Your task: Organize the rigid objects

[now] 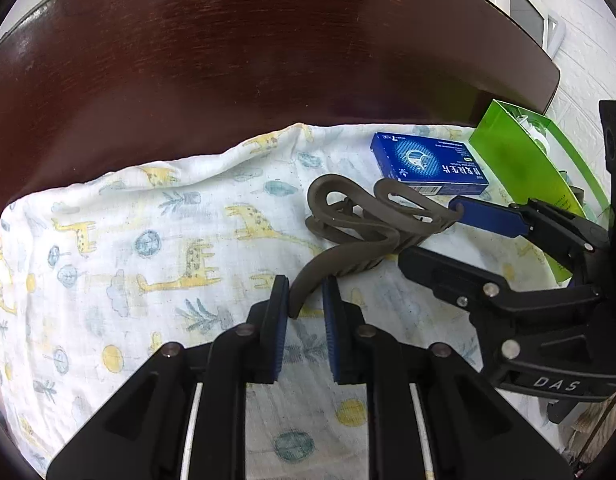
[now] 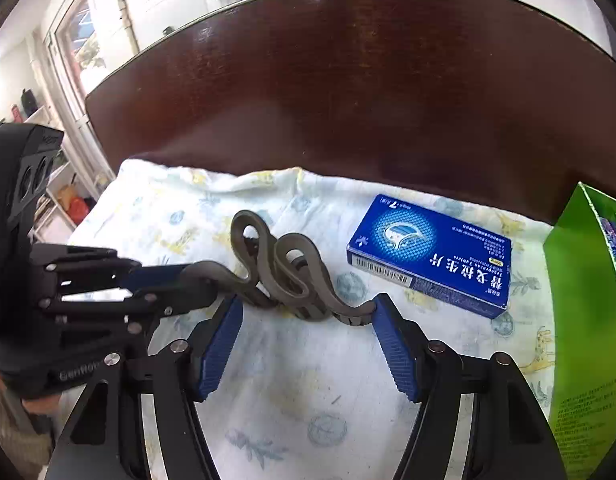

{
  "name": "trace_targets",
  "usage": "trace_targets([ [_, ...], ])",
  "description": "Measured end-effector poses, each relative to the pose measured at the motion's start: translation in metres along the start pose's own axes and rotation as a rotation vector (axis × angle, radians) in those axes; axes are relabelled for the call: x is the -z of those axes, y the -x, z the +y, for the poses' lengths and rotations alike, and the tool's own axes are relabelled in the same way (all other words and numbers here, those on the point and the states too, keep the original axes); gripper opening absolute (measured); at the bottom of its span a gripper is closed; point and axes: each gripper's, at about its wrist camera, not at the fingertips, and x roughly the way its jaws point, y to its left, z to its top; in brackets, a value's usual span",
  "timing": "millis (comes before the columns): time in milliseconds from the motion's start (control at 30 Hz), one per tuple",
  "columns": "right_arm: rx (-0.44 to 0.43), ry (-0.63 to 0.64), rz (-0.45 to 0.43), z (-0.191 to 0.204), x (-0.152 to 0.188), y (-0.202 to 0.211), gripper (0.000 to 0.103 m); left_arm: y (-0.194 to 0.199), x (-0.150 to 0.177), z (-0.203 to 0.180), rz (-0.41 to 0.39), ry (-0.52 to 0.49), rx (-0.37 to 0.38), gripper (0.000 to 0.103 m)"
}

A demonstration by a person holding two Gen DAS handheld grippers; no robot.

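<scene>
- The left hand-held gripper [image 1: 306,300] is pinching one curved end of the grey hair clip [image 1: 364,220], its blue pads clamped tight on that thin arm.
- The right hand-held gripper [image 2: 308,320] is standing with its jaws apart around the clip's [image 2: 284,272] other end; one pad [image 2: 388,328] is touching the tip, the other is clear of it, so it is grasping nothing.
- The clip is lying on the giraffe-print cloth [image 1: 148,240] that is covering the surface, between the two grippers.
- A blue box [image 2: 432,256] is lying flat on the cloth just beyond the clip, apart from it.
- A green box [image 2: 588,320] is standing at the cloth's right edge, near the blue box.
- A dark wooden headboard [image 1: 248,60] is rising behind the cloth.
</scene>
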Motion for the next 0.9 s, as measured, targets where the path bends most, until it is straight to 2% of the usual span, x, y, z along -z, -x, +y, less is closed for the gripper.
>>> trace_targets([
  [133, 0.017, -0.004, -0.016, 0.003, 0.0, 0.01, 0.064, 0.01, 0.0, -0.005, -0.019, 0.004, 0.014, 0.015],
  [433, 0.095, 0.021, -0.106, 0.002, -0.005, 0.064, 0.064, 0.05, -0.016, -0.044, -0.1, -0.066, 0.001, 0.015],
  [667, 0.162, -0.043, -0.205, -0.034, 0.002, 0.128, 0.064, 0.072, -0.04, -0.113, -0.15, -0.171, 0.043, 0.015],
  [900, 0.246, -0.168, -0.276, -0.101, 0.029, 0.188, 0.064, 0.063, -0.06, -0.202, -0.144, -0.302, 0.1, 0.015],
])
